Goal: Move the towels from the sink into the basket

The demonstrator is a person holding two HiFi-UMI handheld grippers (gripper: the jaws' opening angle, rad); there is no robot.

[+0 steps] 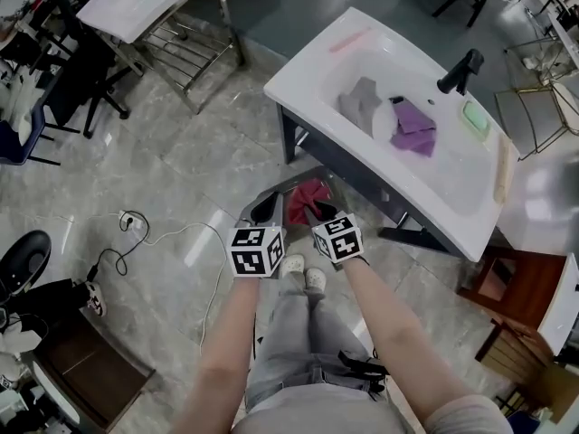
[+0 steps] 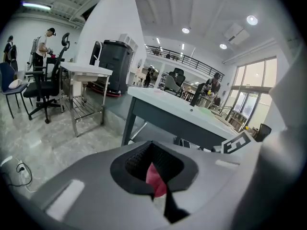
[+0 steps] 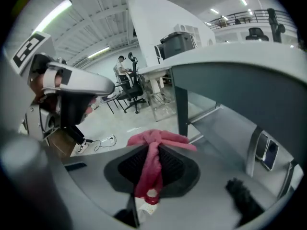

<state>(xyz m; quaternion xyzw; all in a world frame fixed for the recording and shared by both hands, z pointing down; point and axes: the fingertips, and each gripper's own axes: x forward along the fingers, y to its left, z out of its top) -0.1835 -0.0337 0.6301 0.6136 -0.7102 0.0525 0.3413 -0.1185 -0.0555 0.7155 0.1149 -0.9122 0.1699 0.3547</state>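
Observation:
A red-pink towel (image 1: 306, 200) hangs bunched between my two grippers, low in front of the white sink (image 1: 308, 70). My left gripper (image 1: 265, 209) is shut on one edge; the left gripper view shows a pink strip (image 2: 154, 178) pinched in its jaws (image 2: 154, 169). The right gripper (image 1: 321, 212) is shut on another fold, and the towel (image 3: 156, 140) spills over its jaws (image 3: 151, 166). A grey towel (image 1: 360, 102) and a purple towel (image 1: 414, 127) lie in the sink bowl. A grey container (image 1: 298, 181) sits just under the held towel, mostly hidden.
A black faucet (image 1: 461, 70) and a green pad (image 1: 476, 118) sit at the sink's far side. A metal rack table (image 1: 154, 7) and an office chair (image 1: 81, 89) stand to the left. A power strip with its cable (image 1: 136, 220) lies on the floor. A wooden stool (image 1: 507, 283) is on the right.

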